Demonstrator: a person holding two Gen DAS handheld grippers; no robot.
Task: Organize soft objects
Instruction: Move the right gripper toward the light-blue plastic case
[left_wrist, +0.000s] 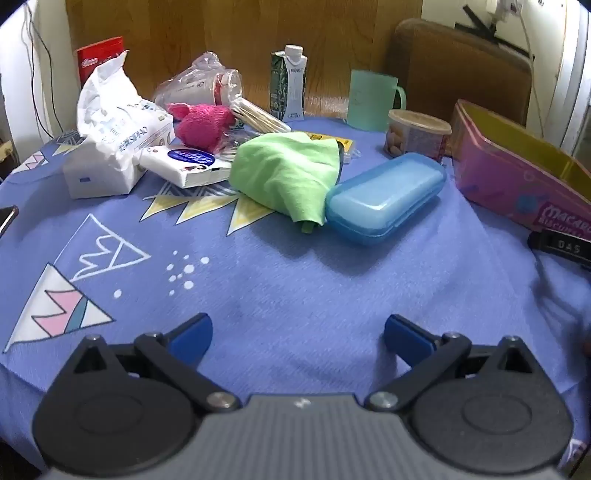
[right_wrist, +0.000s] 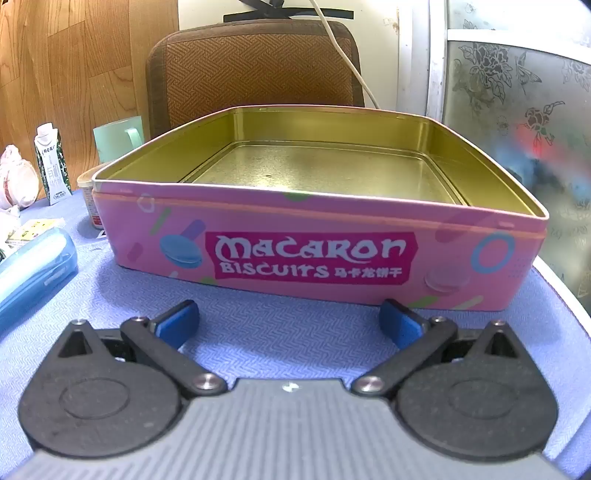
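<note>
A crumpled green cloth (left_wrist: 286, 173) lies mid-table, its edge against a blue plastic case (left_wrist: 384, 197). Behind it rests a pink knitted soft toy (left_wrist: 203, 123), with a white tissue pack (left_wrist: 110, 147) and a smaller pack of tissues (left_wrist: 184, 166) to the left. My left gripper (left_wrist: 297, 338) hovers open over bare blue tablecloth, well short of the cloth. In the right wrist view my right gripper (right_wrist: 290, 323) stands open just in front of an open pink macaron biscuit tin (right_wrist: 314, 254), whose gold inside holds nothing. The same tin (left_wrist: 517, 177) shows at the right of the left wrist view.
At the back stand a milk carton (left_wrist: 288, 86), a green mug (left_wrist: 371, 99), a lidded snack tub (left_wrist: 415, 136), a clear plastic bag (left_wrist: 199, 85) with cotton swabs (left_wrist: 258, 116), and a red box (left_wrist: 98, 55). A brown chair (right_wrist: 251, 70) stands behind the tin. The table edge curves at right (right_wrist: 565, 288).
</note>
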